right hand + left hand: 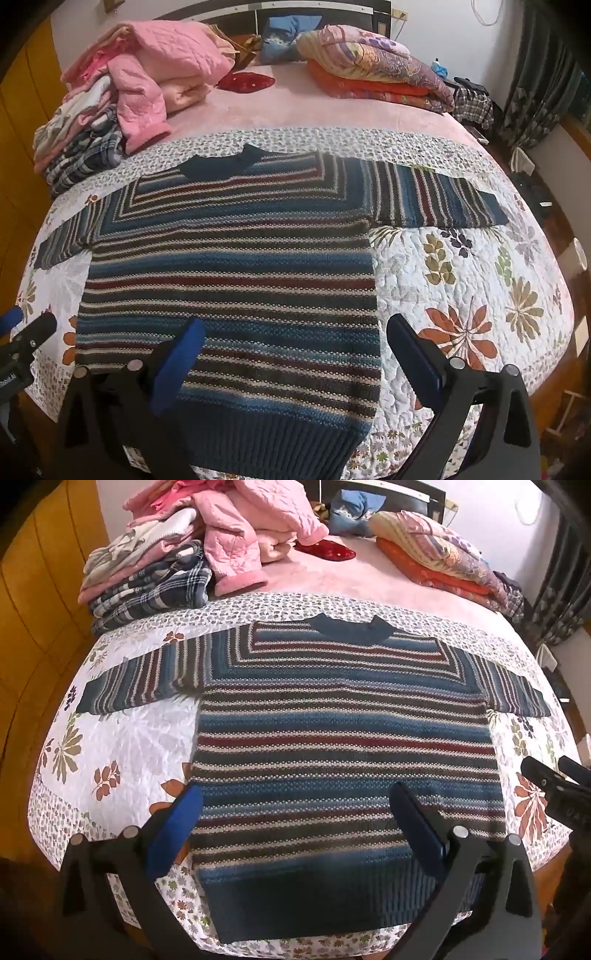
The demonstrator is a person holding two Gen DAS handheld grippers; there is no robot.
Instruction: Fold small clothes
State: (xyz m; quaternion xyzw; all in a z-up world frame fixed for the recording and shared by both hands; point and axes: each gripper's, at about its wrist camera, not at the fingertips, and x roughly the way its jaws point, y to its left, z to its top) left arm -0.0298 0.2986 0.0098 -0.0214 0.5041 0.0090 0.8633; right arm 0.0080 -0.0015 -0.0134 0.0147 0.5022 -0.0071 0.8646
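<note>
Sweater (343, 716), striped blue, maroon and cream knit, lay flat and face up on a floral quilt (122, 738) covering the near part of a bed, both sleeves spread out sideways, dark collar pointing to the headboard and ribbed hem at the near edge. Left gripper (295, 812) hung over the lower hem area, blue-padded tongs wide apart, nothing between them. Right gripper (295, 339) was over the sweater's right hem corner, tongs also apart and empty, one finger above the knit, the other above the quilt. Beyond the quilt a pink blanket (295, 107) covered the bed. Far left sat a pile of pink quilted clothes and plaid items (122, 96); far right a stack of folded floral bedding (376, 70). Blue pillow (284, 37) leaned at the dark headboard. Curtains (535, 88) hung at the right, yellow wood panels (40, 602) at the left.
</note>
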